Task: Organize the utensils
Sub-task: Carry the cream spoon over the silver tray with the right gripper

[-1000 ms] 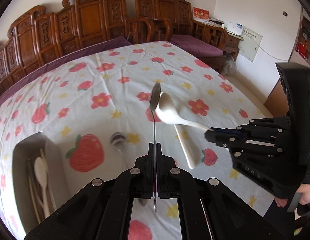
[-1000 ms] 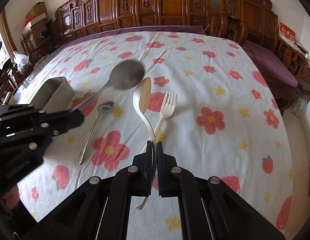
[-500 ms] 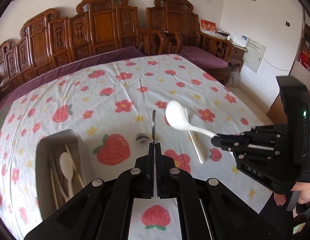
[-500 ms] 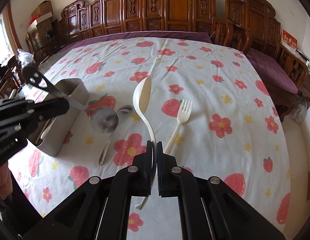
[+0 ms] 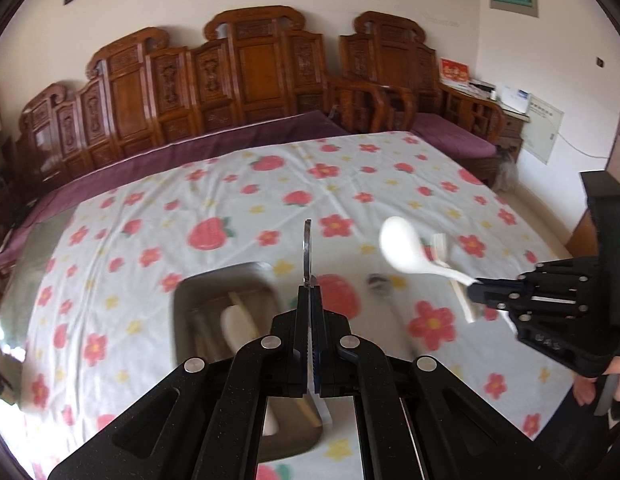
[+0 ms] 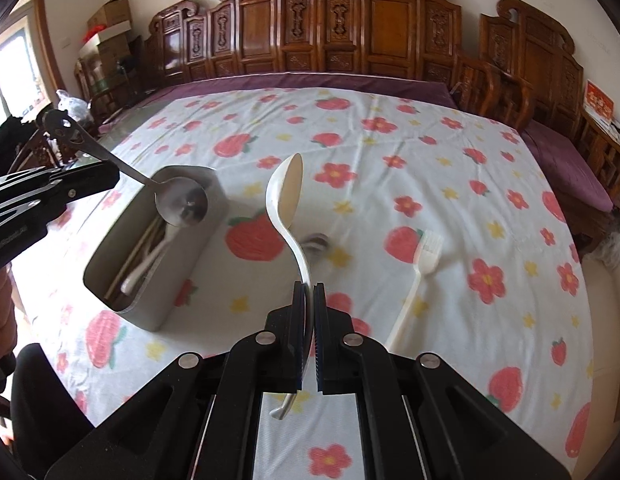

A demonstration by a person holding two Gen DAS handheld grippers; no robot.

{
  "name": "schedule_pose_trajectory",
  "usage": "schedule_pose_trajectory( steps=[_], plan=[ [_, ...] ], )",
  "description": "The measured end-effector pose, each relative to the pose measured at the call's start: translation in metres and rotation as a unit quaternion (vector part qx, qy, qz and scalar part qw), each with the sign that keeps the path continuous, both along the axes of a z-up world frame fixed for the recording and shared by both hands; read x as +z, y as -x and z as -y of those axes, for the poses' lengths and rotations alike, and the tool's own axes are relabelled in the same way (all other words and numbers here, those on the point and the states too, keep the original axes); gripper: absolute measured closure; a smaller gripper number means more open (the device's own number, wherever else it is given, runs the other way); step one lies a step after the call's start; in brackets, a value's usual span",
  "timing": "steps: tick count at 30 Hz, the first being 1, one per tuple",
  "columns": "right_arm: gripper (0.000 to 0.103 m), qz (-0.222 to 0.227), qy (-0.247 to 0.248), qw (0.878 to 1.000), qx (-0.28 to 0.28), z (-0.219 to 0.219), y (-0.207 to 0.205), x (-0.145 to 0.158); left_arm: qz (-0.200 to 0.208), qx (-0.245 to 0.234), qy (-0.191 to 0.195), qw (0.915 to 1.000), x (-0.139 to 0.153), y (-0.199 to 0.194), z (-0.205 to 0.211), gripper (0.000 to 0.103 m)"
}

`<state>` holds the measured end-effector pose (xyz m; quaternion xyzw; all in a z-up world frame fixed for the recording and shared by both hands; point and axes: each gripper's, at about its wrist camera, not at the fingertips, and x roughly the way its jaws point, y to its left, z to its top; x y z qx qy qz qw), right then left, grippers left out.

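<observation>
Utensils are split between the two hand-held grippers, a grey metal bin and the flowered cloth covering the surface (image 6: pixel 389 168). The left hand-held gripper (image 5: pixel 310 292) is clamped on the handle of a metal spoon (image 6: pixel 181 207), whose round bowl hangs over the open top of the metal bin (image 6: pixel 122 280); in the left wrist view the spoon appears edge-on as a thin blade rising from the closed fingers. Inside the bin lie a white spoon (image 6: pixel 150 264) and pale stick-like pieces, too blurred to name. The right hand-held gripper (image 6: pixel 309 292) is closed on the handle of a white plastic spoon (image 6: pixel 286 196), held in the air with its bowl up and tilted, to the right of the bin. On the cloth, a white plastic fork (image 6: pixel 419 268) lies to the right of the grippers, tines pointing away. A small metal spoon (image 6: pixel 315 242) rests between the fork and the bin, partly hidden behind the white spoon's handle.
</observation>
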<state>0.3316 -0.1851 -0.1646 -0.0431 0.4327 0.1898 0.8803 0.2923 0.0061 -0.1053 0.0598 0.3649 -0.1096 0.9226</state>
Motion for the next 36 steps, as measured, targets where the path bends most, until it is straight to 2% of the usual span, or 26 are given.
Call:
schedule_pose_trajectory(
  steps=[7,12,24,34,36],
  plan=[
    [0.098,0.000,-0.003,1.000,0.025,-0.030,0.000,0.001,-0.007,0.037,-0.010,0.9992,-0.014,-0.012,-0.041,0.103],
    [0.098,-0.003,-0.003,0.999,0.033,-0.040,-0.002,0.000,-0.011,0.051,-0.008,0.9986,-0.028,-0.020,-0.054,0.103],
    [0.098,-0.015,-0.002,0.999,0.038,-0.045,-0.010,-0.013,-0.006,0.058,-0.020,0.9981,-0.049,-0.046,-0.063,0.103],
    [0.098,-0.017,-0.007,0.999,0.039,-0.050,-0.010,-0.016,-0.052,0.034,-0.023,0.9978,-0.061,-0.037,-0.055,0.102],
    [0.098,-0.015,-0.006,0.999,0.042,-0.052,-0.007,-0.014,-0.051,0.032,-0.021,0.9980,-0.057,-0.031,-0.055,0.095]
  ],
)
